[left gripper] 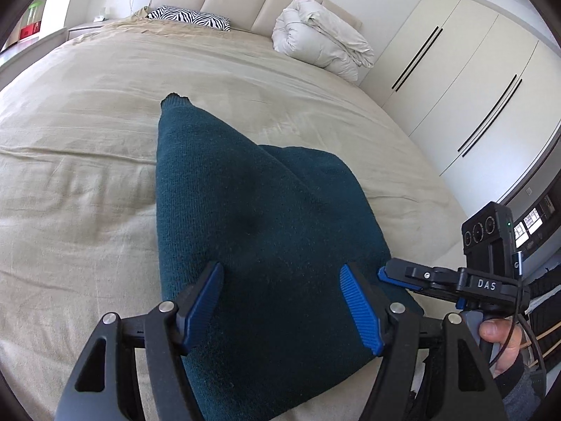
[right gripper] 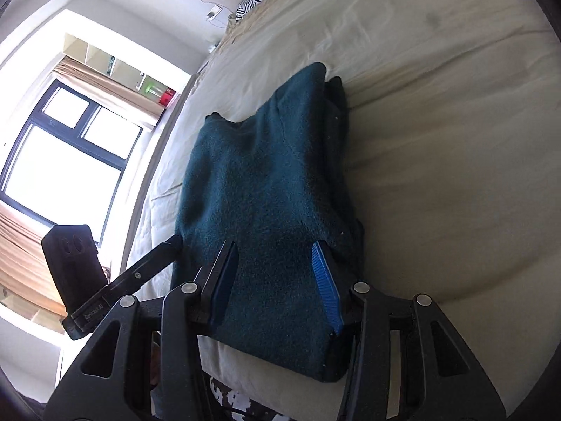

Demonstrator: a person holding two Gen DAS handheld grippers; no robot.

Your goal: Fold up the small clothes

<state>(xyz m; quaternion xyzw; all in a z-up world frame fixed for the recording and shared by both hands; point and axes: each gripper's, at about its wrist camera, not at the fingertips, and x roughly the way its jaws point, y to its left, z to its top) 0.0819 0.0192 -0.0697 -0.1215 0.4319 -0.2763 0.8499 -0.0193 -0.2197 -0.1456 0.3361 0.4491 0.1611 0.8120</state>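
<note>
Left wrist view: left gripper (left gripper: 282, 300) jaws spread, hovering over the near end of the folded teal sweater (left gripper: 252, 217) on the beige bed (left gripper: 70, 175); pads clear of the cloth. Right wrist view: right gripper (right gripper: 278, 282) released, sweater (right gripper: 266, 182) straight ahead below its fingers, lying flat.

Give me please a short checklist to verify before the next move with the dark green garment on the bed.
1. Garment lies on the bed sheet: ok.
2. Left gripper jaws stand apart, with the cloth between them: ok.
3. Left pads press on the cloth: cannot tell.
4. Right gripper stands over the near edge of the garment: ok.
5. Right gripper really holds the cloth: cannot tell.
6. Fold is neat: not ok, one corner sticks out at the far end.
</note>
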